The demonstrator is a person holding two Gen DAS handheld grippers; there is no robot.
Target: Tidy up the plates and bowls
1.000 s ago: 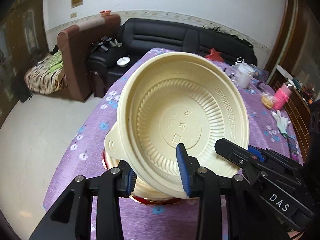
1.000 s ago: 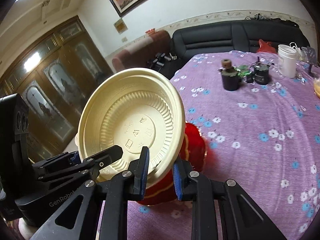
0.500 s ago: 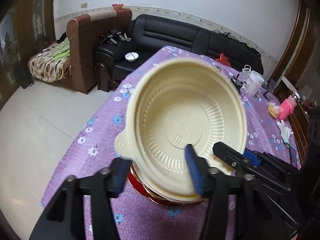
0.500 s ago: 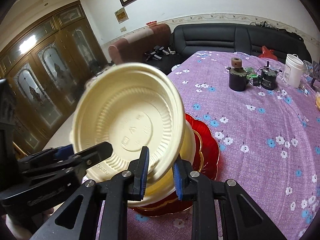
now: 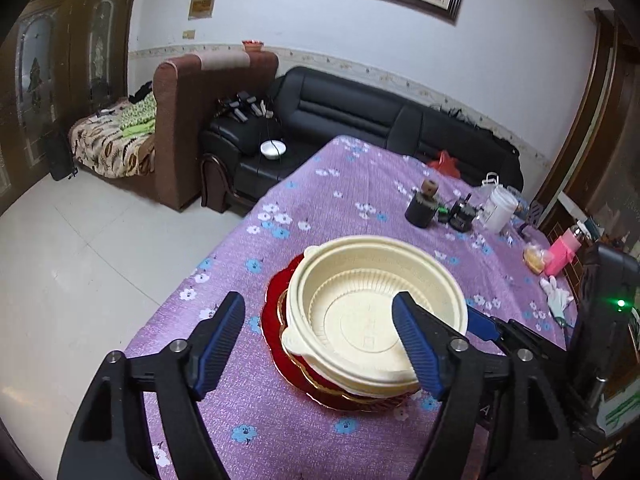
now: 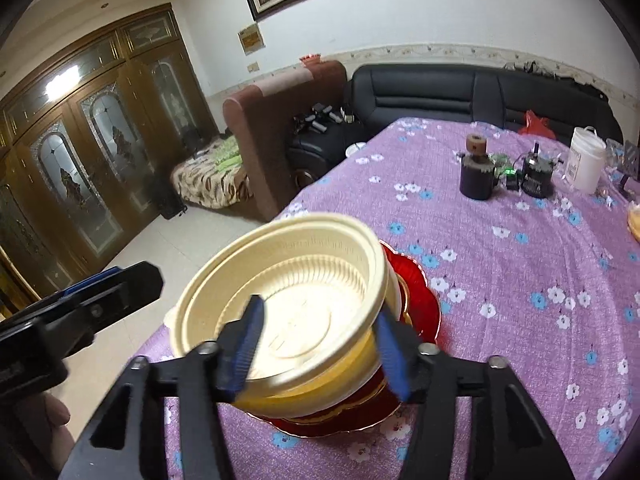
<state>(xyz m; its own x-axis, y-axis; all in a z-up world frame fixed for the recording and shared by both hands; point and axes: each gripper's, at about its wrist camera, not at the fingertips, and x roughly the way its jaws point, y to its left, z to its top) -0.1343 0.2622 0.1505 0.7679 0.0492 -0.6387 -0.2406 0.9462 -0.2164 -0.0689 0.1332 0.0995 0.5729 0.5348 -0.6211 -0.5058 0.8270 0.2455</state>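
While both sets of jaws are opening, the cream bowl (image 5: 376, 316) is sitting on the stack: a second cream bowl under it, and a red plate (image 5: 276, 312) at the bottom, all on the table (image 5: 320, 184) with the purple flowered cloth.

Left hand-held gripper (image 5: 320, 344): jaws are standing wide, one pad at 9 o'clock of the stack and clear of it, the other overlapping the bowl's near rim at about 4 o'clock; contact there is not readable. Nothing is being pinched.

Right hand-held gripper (image 6: 320, 344): jaws are spreading, and the bowl's near wall is lying between the blue pads, no longer being squeezed as far as I can tell. In this view the bowl (image 6: 288, 304) is looking tilted, not fully nested.

Risks, as judgement: a pad dragging the rim on withdrawal could be tipping or sliding the light bowl off the stack. The stack is sitting near the table edge at 9 o'clock, so a nudge that way could be sending it to the floor. Uneven nesting could be leaving it rocking.
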